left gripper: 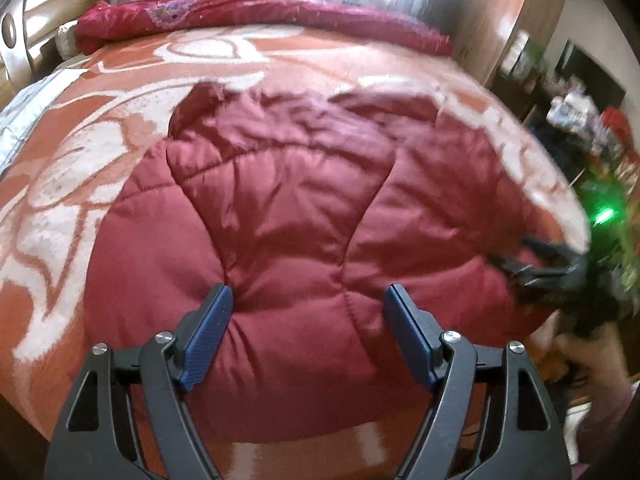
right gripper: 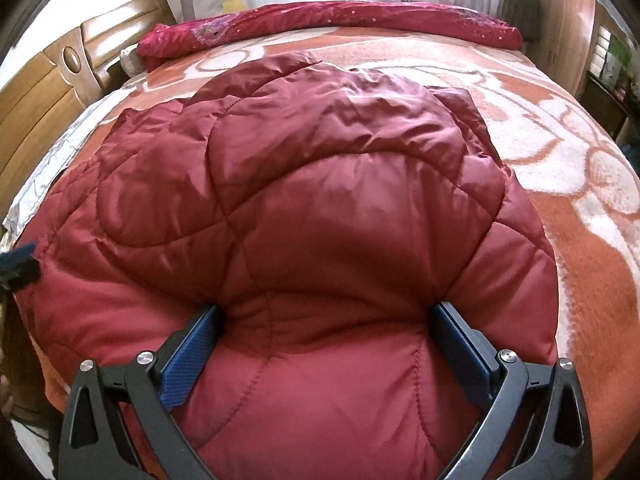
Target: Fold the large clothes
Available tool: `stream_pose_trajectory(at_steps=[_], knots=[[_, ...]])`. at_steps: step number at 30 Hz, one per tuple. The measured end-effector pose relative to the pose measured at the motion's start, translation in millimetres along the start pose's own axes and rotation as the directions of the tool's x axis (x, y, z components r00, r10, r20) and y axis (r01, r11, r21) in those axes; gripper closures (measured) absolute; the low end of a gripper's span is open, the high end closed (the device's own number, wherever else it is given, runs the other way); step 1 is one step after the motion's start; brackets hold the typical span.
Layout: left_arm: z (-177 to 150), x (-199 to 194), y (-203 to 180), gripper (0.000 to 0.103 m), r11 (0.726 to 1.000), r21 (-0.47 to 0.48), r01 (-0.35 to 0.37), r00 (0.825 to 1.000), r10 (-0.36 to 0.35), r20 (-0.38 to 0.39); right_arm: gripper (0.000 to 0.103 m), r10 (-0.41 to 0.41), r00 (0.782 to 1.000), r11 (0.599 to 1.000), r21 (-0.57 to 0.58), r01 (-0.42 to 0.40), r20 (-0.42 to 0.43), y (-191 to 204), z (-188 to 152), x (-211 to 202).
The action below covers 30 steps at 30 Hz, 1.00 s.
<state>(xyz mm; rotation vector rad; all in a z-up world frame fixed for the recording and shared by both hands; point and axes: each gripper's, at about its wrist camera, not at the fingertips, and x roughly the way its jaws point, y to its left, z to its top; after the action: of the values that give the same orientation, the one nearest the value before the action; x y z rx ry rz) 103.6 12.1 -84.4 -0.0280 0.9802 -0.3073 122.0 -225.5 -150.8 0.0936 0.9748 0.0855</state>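
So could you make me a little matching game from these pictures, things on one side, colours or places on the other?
Things:
1. jacket
2. blanket
3. headboard
4. quilt

Descriptions:
A. golden wood, at the bed's left
B. dark red, quilted, between both grippers' open jaws
C. orange with white pattern
D. crimson, rolled along the far edge

Pairs: 1-B, 2-C, 3-A, 4-D

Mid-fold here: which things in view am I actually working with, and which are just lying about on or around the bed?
In the job:
- red quilted jacket
- left hand-held gripper, jaws wide open, jacket between them
- right hand-held gripper, jaws wide open, jacket between them

Just lying about:
- orange and white blanket under the jacket
- rolled red quilt at the far edge
- wooden headboard
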Motion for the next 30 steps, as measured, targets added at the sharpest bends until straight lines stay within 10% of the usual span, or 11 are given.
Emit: stream_pose_trajectory(at_steps=[18,30], knots=[[-9,2,-5,0.019,1.0,0.023,-0.018,0.999,0.017,0.04,0.007,0.096,0.989,0.995,0.004,-0.097,0.112,12,7,-66],[3,-13,-1,0.019,0.999,-0.034,-0.001,1.0,0.002,0.024,0.006,0.054,0.998,0.998,0.014,-0.055,0.035,-4,-17,-29]])
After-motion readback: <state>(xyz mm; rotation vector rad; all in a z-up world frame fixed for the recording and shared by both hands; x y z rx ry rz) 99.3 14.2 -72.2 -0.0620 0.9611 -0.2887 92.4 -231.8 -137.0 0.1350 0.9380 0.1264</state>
